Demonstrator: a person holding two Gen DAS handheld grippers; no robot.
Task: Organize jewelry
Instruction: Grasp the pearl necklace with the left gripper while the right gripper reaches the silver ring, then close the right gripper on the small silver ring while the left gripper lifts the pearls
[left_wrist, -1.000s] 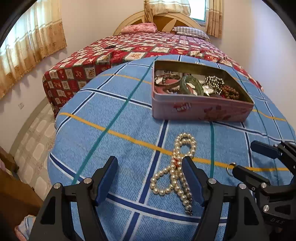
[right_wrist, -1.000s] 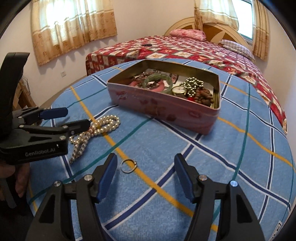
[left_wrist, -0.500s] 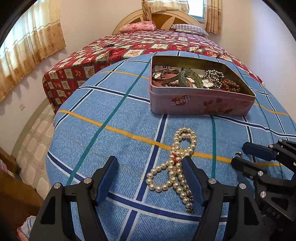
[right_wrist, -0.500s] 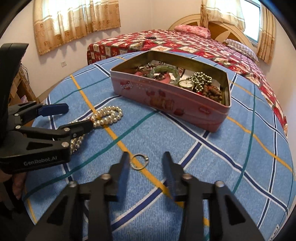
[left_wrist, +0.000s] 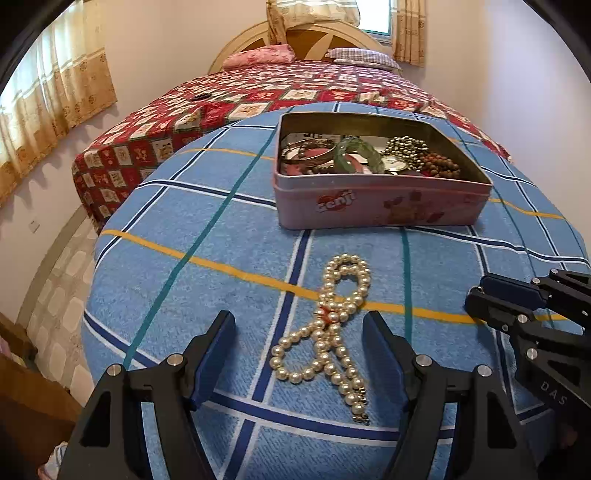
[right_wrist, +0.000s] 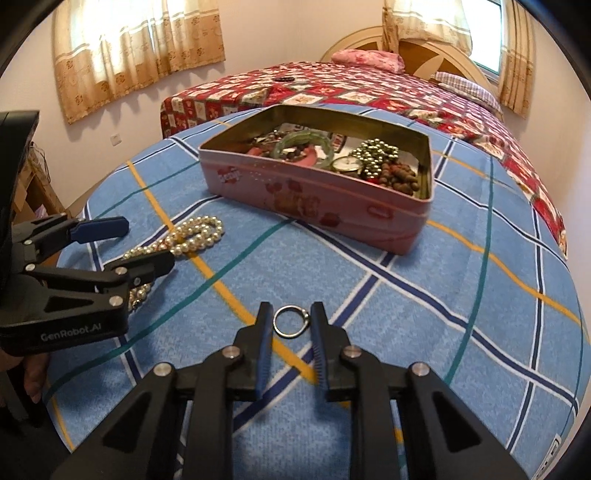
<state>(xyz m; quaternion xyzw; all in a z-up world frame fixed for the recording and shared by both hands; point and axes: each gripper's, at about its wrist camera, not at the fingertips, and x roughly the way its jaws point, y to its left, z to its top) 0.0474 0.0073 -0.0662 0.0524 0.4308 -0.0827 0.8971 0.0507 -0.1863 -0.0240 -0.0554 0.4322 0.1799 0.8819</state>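
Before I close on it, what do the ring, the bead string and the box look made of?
Ring: thin, silvery, probably metal; it glints.
Bead string: glossy cream beads, pearl or imitation; cannot tell which.
Box: looks like printed tin, pink outside with a brassy, reflective inner wall.
Right gripper has just been closing around the ring.

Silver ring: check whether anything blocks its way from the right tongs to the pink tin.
Nothing visible does. The silver ring lies between the closing right tongs; only bare blue cloth separates it from the open pink tin.
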